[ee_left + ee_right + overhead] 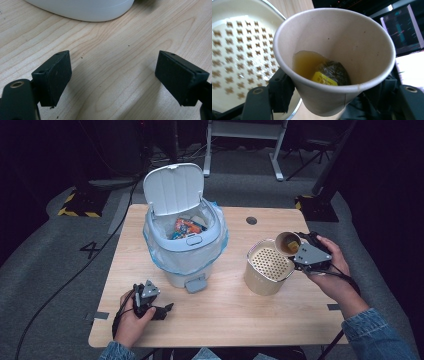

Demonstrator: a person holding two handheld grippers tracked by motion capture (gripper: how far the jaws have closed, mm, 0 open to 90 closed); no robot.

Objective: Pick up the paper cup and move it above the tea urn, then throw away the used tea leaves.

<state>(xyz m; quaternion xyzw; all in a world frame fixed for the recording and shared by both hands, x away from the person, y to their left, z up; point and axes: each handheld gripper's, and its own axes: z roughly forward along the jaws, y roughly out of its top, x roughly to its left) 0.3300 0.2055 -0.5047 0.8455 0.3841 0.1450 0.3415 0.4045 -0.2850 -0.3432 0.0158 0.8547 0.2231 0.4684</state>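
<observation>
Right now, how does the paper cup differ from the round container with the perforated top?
The paper cup is small, tilted and held in the right tool above the table; the round container is wider and stands upright on the table. The cup is open-mouthed, holding brownish liquid and a tea bag; the container is covered by a perforated strainer plate. Both are round and pale beige.

I can read just one sign: a dark "4" marked on the grey floor (pixel 90 249), left of the wooden table (pixel 220 315) in the high view. In the right gripper view, the yellow tag of the tea bag (pixel 329 75) in the paper cup (pixel 334 52) has small print, too tiny to make out. The monitor (pixel 405 30) behind the cup shows coloured lines, no legible txt.
</observation>
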